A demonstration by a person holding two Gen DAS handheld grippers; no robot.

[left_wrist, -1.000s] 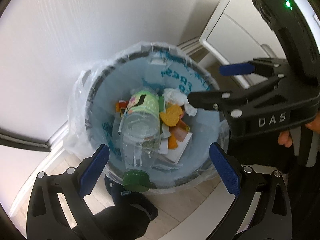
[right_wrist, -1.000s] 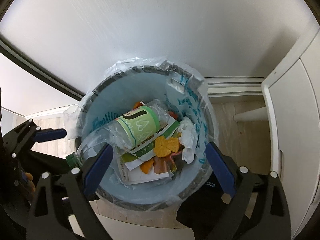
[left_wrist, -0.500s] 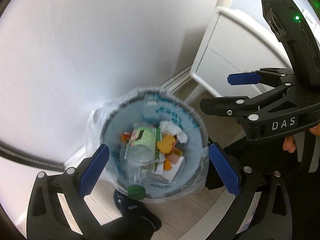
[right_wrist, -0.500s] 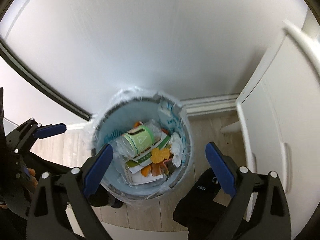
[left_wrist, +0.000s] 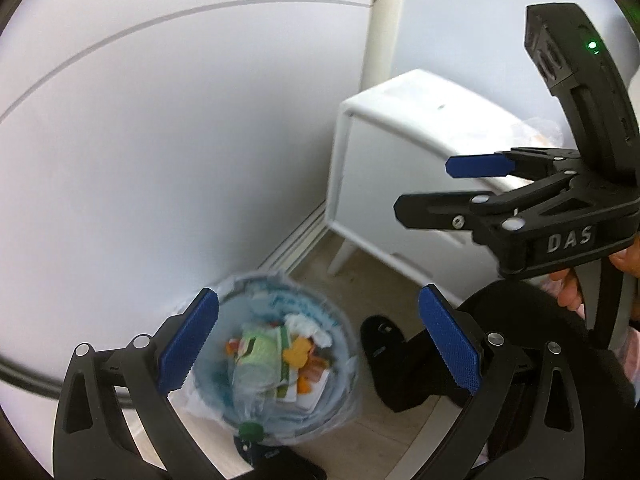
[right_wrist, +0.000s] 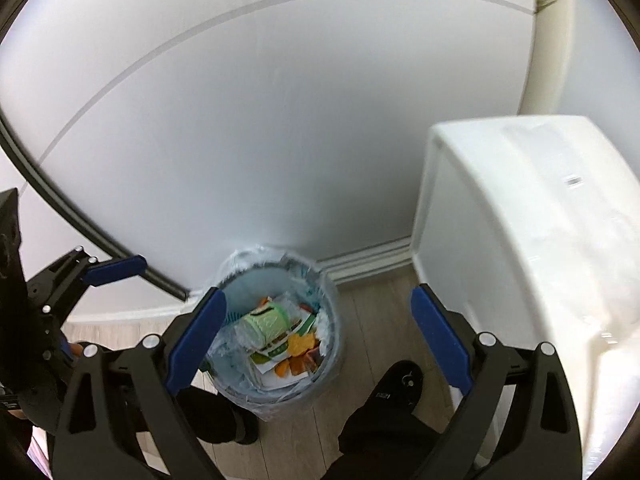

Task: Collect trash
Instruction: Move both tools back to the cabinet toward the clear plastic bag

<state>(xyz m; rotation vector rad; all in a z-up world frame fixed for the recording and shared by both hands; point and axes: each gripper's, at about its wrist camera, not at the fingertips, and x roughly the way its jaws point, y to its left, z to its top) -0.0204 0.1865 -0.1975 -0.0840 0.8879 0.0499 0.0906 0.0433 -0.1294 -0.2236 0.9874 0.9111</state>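
- Left wrist view: the left gripper [left_wrist: 318,344] hangs above the floor with its blue-padded jaws spread wide and nothing between them.
- Below it stands a round bin [left_wrist: 344,332] lined with a clear plastic bag, set against the white wall [left_wrist: 180,140] near the skirting board.
- Inside the bin lies the trash: a clear plastic bottle [left_wrist: 252,384] with a pale green label and a green cap [left_wrist: 250,429] resting at the near rim, a crumpled white tissue [left_wrist: 310,326], orange scraps [left_wrist: 298,354] and printed paper.
- The right gripper [left_wrist: 428,186] shows at the right edge, well above the bin, its jaws parted and empty; fingers of a hand [left_wrist: 568,290] wrap its handle.
- A white cabinet [left_wrist: 400,152] on short legs stands to the right of the bin, and a dark slipper [left_wrist: 380,336] rests on the wooden floor just beside the bin.
- Right wrist view: the right gripper [right_wrist: 318,342] looks down on the same bin [right_wrist: 332,308], jaws wide apart and holding nothing.
- The bottle [right_wrist: 264,324] lies across the pile, with the tissue [right_wrist: 324,320] at the right side and the orange scraps [right_wrist: 300,346] toward the near side, all inside the bag.
- The left gripper [right_wrist: 116,270] appears at the left edge, beside the bin and higher than it; from here I cannot tell how its jaws stand.
- The cabinet [right_wrist: 520,220] fills the right side; the slipper [right_wrist: 400,384] sits on the floor between bin and cabinet.
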